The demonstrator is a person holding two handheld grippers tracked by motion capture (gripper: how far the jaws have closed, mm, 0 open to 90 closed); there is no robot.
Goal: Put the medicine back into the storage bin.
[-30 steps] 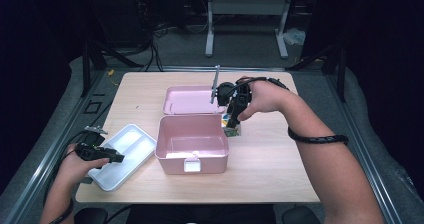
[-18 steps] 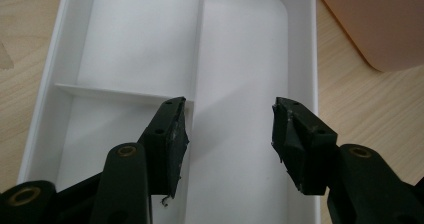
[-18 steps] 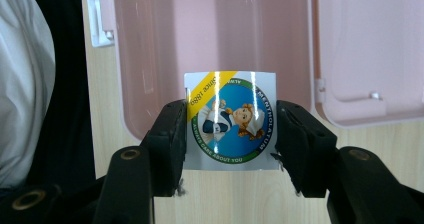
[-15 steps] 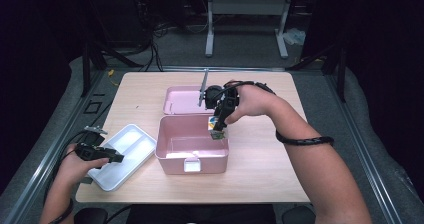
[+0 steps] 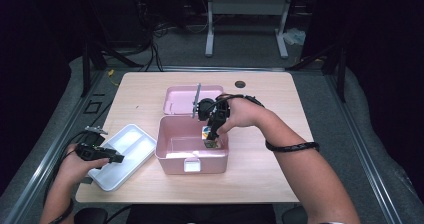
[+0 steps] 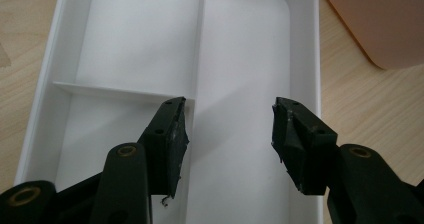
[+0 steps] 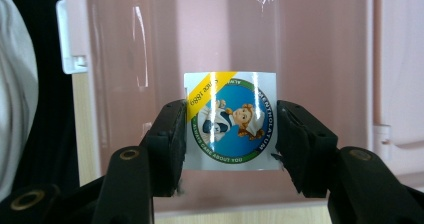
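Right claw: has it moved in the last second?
Yes. The right claw went left from the pink box's right wall and now hangs inside it.

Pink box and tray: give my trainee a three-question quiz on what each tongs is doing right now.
1. True or false: the left tongs are open above the white tray.
2. What do the right tongs hold?
A. a spoon
B. a small Mentholatum box
C. nothing
3. Fill in: the right tongs are lowered into the ___ storage box.

Key: 1 true; 2 B; 3 pink.
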